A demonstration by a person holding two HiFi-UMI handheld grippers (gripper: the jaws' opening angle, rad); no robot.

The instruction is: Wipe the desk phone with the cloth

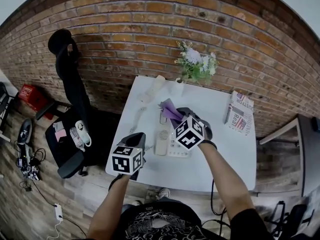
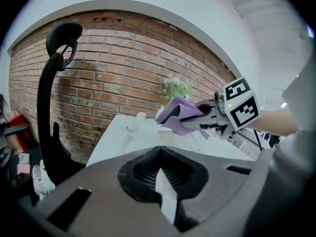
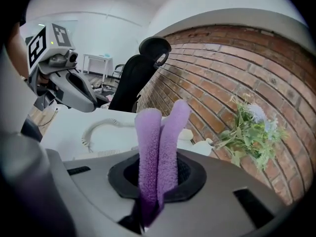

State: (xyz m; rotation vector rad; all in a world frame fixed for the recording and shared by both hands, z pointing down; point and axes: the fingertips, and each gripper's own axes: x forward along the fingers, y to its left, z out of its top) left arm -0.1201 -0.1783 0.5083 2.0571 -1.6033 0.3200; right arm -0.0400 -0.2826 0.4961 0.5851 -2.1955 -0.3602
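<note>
The white desk phone (image 1: 167, 143) lies on the white table (image 1: 220, 159). Its handset (image 1: 152, 89) lies off the base near the table's far edge, joined to it by a coiled cord (image 1: 138, 118). My right gripper (image 1: 176, 115) hovers over the far part of the phone, shut on a folded purple cloth (image 1: 169, 109) (image 3: 157, 147) that sticks out past its jaws. My left gripper (image 1: 138, 138) sits at the phone's left side near the table's left edge. Its jaws are together with nothing in them (image 2: 165, 191). The left gripper view shows the cloth (image 2: 177, 113) above the table.
A small vase of flowers (image 1: 195, 66) stands at the table's far edge. A magazine (image 1: 240, 111) lies at the right side. A black office chair (image 1: 70, 99) stands left of the table, with a red box (image 1: 32, 96) beyond it. A brick wall runs behind.
</note>
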